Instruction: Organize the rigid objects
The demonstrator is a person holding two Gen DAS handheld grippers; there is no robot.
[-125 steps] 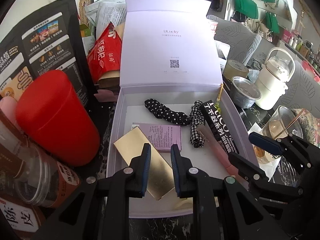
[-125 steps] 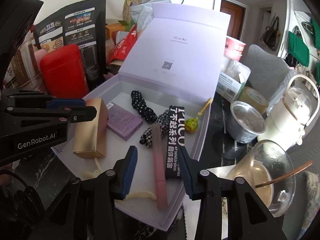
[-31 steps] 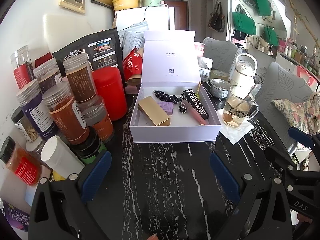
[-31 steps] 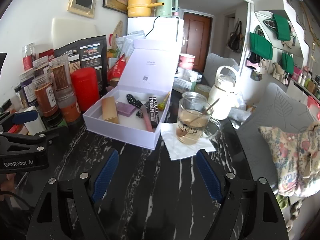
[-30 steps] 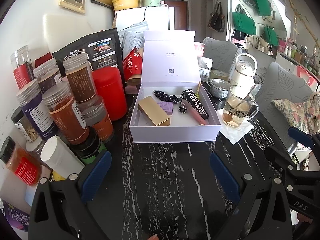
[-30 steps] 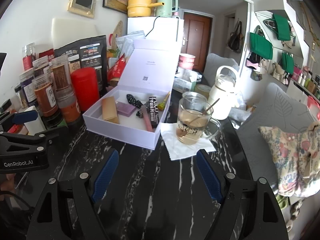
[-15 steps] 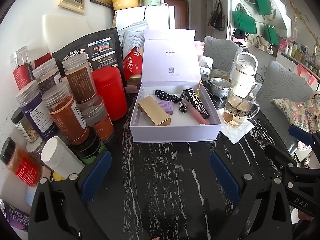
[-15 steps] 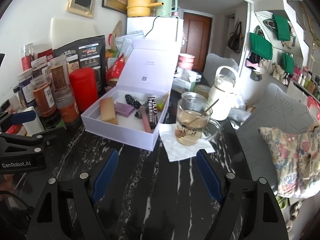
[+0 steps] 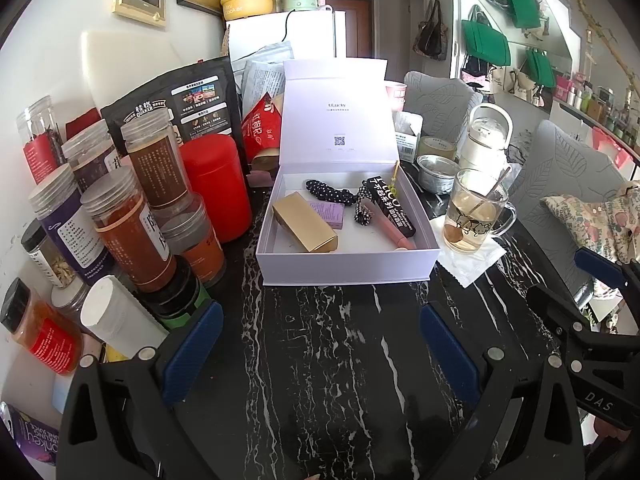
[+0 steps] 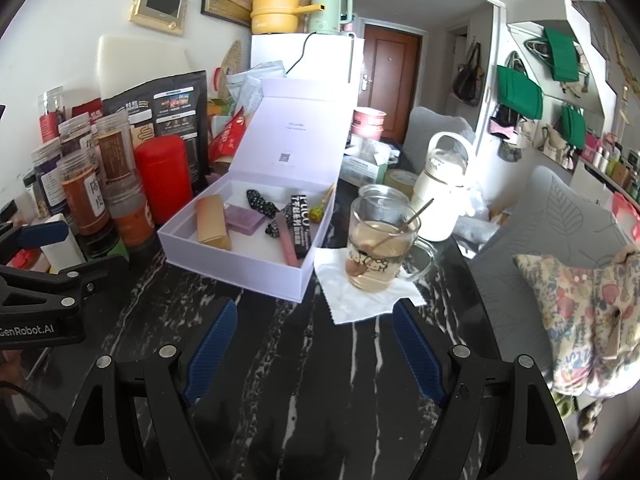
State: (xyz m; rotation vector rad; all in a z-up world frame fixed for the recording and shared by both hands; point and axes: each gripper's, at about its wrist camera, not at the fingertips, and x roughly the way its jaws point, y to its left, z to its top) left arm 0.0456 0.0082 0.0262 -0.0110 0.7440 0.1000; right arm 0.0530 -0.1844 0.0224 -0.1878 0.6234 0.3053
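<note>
Grippers hover low over the black marble table (image 9: 328, 360), angled downward, well short of the lavender gift box (image 9: 344, 268). Left gripper (image 9: 320, 344) and right gripper (image 10: 312, 344) both stand spread wide, nothing between their blue pads. Inside the box lie a gold carton (image 9: 306, 222), a purple card and a black tube. Its raised lid (image 9: 338, 112) reads "ULucky"; the left gripper's body reads "GenRobot.AI".
</note>
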